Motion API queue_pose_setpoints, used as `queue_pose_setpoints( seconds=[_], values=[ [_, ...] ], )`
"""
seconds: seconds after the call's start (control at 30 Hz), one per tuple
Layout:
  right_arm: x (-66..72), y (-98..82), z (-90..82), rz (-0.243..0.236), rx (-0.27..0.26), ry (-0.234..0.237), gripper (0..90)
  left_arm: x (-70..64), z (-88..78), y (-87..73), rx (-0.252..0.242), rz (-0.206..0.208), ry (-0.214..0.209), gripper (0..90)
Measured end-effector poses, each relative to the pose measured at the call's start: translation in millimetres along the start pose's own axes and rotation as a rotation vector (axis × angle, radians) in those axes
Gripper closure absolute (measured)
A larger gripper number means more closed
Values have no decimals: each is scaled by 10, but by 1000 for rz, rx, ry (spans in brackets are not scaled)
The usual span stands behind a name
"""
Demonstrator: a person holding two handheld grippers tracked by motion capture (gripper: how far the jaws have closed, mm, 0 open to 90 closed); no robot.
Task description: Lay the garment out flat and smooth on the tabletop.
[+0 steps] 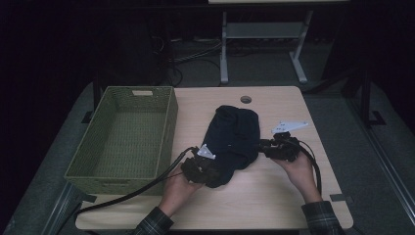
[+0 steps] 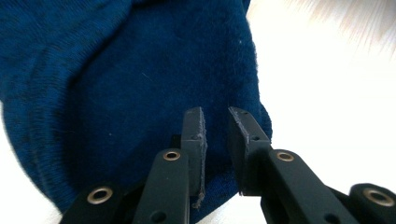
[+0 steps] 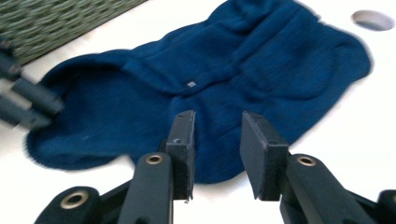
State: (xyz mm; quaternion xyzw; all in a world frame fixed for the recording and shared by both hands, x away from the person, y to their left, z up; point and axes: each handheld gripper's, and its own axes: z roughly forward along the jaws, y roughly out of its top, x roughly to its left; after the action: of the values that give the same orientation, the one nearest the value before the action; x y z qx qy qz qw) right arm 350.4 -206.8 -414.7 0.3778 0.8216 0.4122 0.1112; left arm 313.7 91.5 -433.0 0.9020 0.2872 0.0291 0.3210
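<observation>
My left gripper has its two flat black jaws a narrow gap apart, with bare air between the pads and the dark blue knitted garment lying just beyond and beneath their tips, so it grips nothing. The worn rubbery pads are frayed along their inner edges, and brass-ringed screw holes dot the matte black arms behind them. My right gripper stands a little wider, also holding nothing, its tips just short of the near hem of the same garment. The cloth is a soft, fine-ribbed knit, limp and flat with a few shallow folds, rounded at both ends. In the high view its long axis runs from my left gripper away across the table, leaning slightly toward my right gripper, which sits against its side edge. Beyond the left gripper, on the outer side, stands a rectangular olive-green woven basket with a coarse plaited wall. Everything rests on the pale, smooth wooden table, which has a round cable hole past the garment's far end.
</observation>
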Motion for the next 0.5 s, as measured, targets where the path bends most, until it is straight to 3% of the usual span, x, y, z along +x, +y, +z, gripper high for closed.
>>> queue_pose_setpoints(
  seconds=[0.27, 0.5],
  values=[
    [202, -215, 90, 13, 27, 37, 620, 32, 2, -11, 10, 11, 42, 749],
    [264, -266, 286, 24, 46, 26, 593, 148, 42, -70, 23, -24, 49, 749]
  ],
)
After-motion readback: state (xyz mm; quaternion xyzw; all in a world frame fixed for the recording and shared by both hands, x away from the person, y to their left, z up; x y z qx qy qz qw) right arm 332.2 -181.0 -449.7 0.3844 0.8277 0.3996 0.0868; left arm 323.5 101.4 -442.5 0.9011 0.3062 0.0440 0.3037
